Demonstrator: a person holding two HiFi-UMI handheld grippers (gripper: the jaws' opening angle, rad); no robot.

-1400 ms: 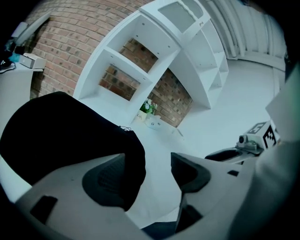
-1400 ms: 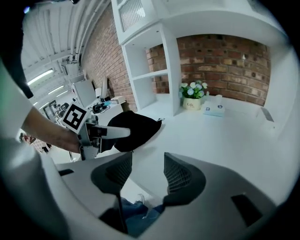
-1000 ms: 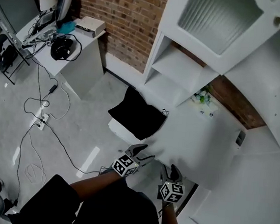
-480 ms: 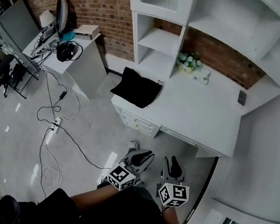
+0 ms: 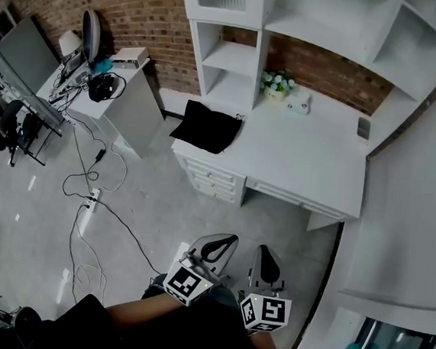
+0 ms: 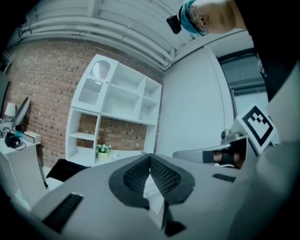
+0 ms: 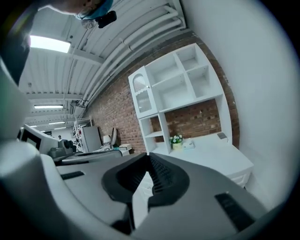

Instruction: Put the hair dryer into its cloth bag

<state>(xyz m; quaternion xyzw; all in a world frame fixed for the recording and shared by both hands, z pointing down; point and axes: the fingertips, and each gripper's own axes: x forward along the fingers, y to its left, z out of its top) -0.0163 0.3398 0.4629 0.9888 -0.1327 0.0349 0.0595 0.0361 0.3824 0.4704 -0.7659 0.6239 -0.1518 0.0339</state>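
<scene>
1. Head view: we hold the left tongs (image 5: pixel 229 240) and right tongs (image 5: pixel 266 253) above the floor, well apart from the white table (image 5: pixel 304 159). The black cloth bag (image 5: pixel 205 127) lies on the table's left end.
2. Left gripper view: left tongs (image 6: pixel 150 158) clenched, having just been closing, with nothing between them. Cloth bag (image 6: pixel 65 168) ahead, lower left.
3. Right gripper view: right tongs (image 7: pixel 149 158) likewise just closed and clenched, empty. Table (image 7: pixel 220 152) ahead.

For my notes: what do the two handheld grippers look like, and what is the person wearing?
The left gripper and right gripper each have grey shells tapering to fingers lined with black ribbed pads. Each carries a white cube printed with black square markers. The person wears black clothing.
</scene>
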